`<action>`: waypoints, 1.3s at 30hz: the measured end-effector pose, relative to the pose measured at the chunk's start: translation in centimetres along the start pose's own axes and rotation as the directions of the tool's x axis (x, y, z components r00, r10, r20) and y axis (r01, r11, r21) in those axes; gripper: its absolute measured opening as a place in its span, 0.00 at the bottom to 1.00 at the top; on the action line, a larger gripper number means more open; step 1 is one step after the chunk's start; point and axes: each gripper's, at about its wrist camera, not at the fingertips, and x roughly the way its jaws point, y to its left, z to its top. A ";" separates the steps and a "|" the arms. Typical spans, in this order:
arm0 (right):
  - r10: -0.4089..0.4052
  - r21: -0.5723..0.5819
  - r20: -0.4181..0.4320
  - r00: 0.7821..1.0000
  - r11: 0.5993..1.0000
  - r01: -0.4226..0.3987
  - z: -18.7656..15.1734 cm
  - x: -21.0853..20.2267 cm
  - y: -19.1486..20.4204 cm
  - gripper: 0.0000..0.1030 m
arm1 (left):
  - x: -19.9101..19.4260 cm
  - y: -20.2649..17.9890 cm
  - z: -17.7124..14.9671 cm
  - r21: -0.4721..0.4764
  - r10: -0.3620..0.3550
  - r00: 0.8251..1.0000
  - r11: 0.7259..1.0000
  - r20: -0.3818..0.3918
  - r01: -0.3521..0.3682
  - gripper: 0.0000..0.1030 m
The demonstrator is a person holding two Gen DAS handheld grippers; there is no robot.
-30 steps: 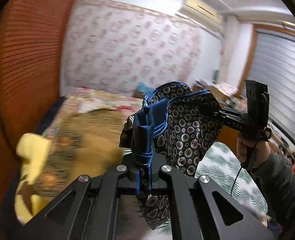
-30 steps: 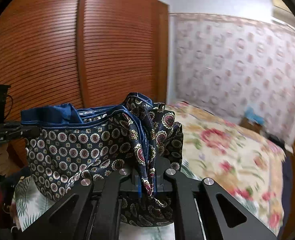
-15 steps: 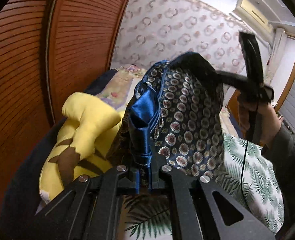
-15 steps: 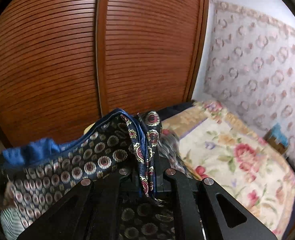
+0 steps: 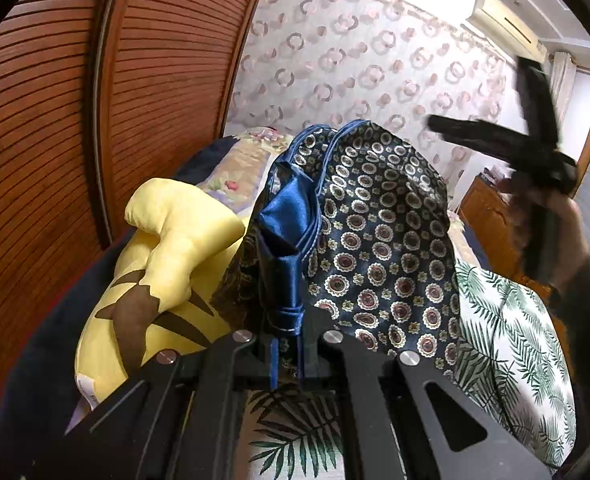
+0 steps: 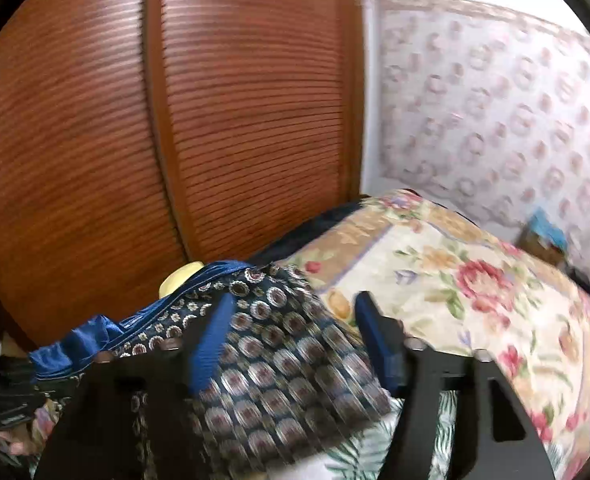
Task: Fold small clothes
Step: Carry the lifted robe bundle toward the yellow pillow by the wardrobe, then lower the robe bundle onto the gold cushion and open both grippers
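Left gripper (image 5: 285, 344) stays out of it: clamped on patterned shorts (image 5: 379, 240) waistband as anchor. Right gripper (image 6: 291, 340) jaws opening, pads off cloth, letting the fold drop onto leaf-print sheet (image 5: 507, 320).

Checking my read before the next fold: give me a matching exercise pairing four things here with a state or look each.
Things:
1. left hand-held gripper
2. right hand-held gripper
3. yellow plush toy
4. patterned navy shorts

States:
A. lying beside the wooden louvred doors
B. jaws opening, cloth loose between them
C. draped, one blue-trimmed edge pinched
D. clamped on cloth

Pairs: 1-D, 2-B, 3-A, 4-C
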 end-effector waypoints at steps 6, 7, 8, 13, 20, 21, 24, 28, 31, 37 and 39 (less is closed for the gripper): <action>0.070 0.182 -0.167 0.984 0.982 -0.039 -4.0 0.1 -2.5 0.74 | -0.2 -0.2 -0.1 0.006 0.006 1.000 1.000 -0.002 -0.006 0.06; 0.082 0.219 -0.184 0.979 0.975 -0.041 -4.8 0.4 -2.8 0.74 | -0.2 -0.2 -0.1 0.004 0.005 1.000 1.000 -0.002 -0.005 0.06; 0.108 0.264 -0.192 0.975 0.963 -0.055 -5.4 0.7 -3.2 0.74 | -0.2 -0.1 -0.1 0.004 0.005 1.000 1.000 -0.002 -0.005 0.06; 0.222 0.425 -0.201 0.954 0.897 -0.119 -6.9 3.0 -4.6 0.74 | -0.2 -0.2 -0.1 0.007 0.011 1.000 1.000 -0.007 -0.011 0.06; 0.269 0.457 -0.157 0.950 0.873 -0.171 -4.8 7.6 -5.0 0.12 | -0.4 -0.5 -0.2 0.025 0.028 1.000 0.999 -0.007 -0.027 0.06; 0.275 0.444 -0.147 0.950 0.877 -0.185 -4.4 7.8 -5.3 0.09 | -0.4 -0.5 -0.3 0.024 0.024 1.000 0.999 -0.007 -0.024 0.06; 0.243 0.338 -0.104 0.964 0.921 -0.195 -3.2 7.7 -4.6 0.09 | -0.4 -0.6 -0.5 0.024 0.014 1.000 1.000 -0.009 -0.013 0.06; 0.162 0.243 -0.117 0.980 0.961 -0.130 -2.3 8.1 -2.9 0.10 | -0.4 -1.5 -0.7 0.061 0.044 0.999 0.997 -0.001 -0.044 0.06; 0.062 0.164 -0.166 0.984 0.986 -0.034 -2.7 8.9 -1.5 0.30 | -0.5 -1.6 -0.7 0.061 0.054 0.999 0.997 -0.004 -0.053 0.06; -0.052 0.237 -0.129 0.990 0.968 0.082 -2.8 7.2 -3.8 0.46 | -1.1 -1.7 -0.8 0.077 0.066 0.998 0.995 -0.003 -0.065 0.07; -0.055 0.254 -0.115 0.992 0.964 0.083 -3.1 5.7 -4.1 0.46 | -1.7 -2.1 -0.8 0.089 0.074 0.997 0.993 0.009 -0.075 0.09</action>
